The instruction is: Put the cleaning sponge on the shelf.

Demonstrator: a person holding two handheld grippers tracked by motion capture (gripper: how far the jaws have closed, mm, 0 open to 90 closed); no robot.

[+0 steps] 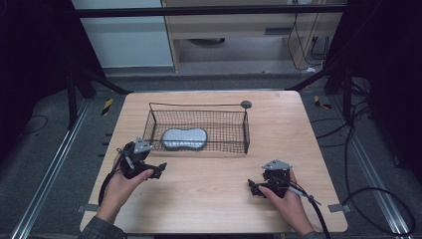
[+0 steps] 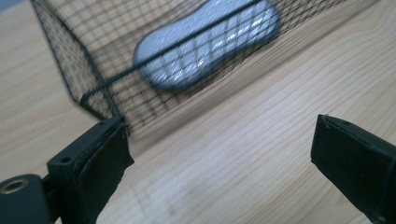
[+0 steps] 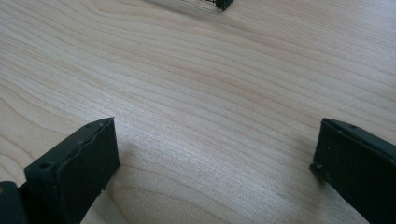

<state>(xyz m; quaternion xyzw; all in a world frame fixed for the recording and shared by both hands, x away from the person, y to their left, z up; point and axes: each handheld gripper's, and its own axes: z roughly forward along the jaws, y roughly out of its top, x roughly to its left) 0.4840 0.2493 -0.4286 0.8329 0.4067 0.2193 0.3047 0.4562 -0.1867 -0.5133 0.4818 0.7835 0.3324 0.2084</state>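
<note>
High view
Basket (image 1: 234, 130): black wire, on the far middle of the table (image 1: 209, 199).
Grey pouch (image 1: 184, 138): flat inside the basket, at its left end.
Left tool (image 1: 152, 172): low over the table, just beside the basket's near left corner, pointing right.
Right tool (image 1: 255, 188): low over the table near the front right, well apart from the basket.
How far along: looks like either the very start or the very end; pouch in the basket, both tools with nothing in them. No way to tell if the pouch must come out or was just put in.

Left gripper view
Left tool (image 2: 219, 154): wide open, nothing held, nothing between the jaws but bare table (image 2: 243, 154).
Basket (image 2: 98, 93): corner right next to the left jaw; touching or not, cannot tell.
Grey pouch (image 2: 205, 44): seen through the wire, shiny, lying flat, up ahead of the tool.

Right gripper view
Right tool (image 3: 215, 154): wide open too, holding nothing, only bare table (image 3: 210, 93) under it.
Basket (image 3: 223, 3): just a small corner at the top edge, far from the jaws.
</note>
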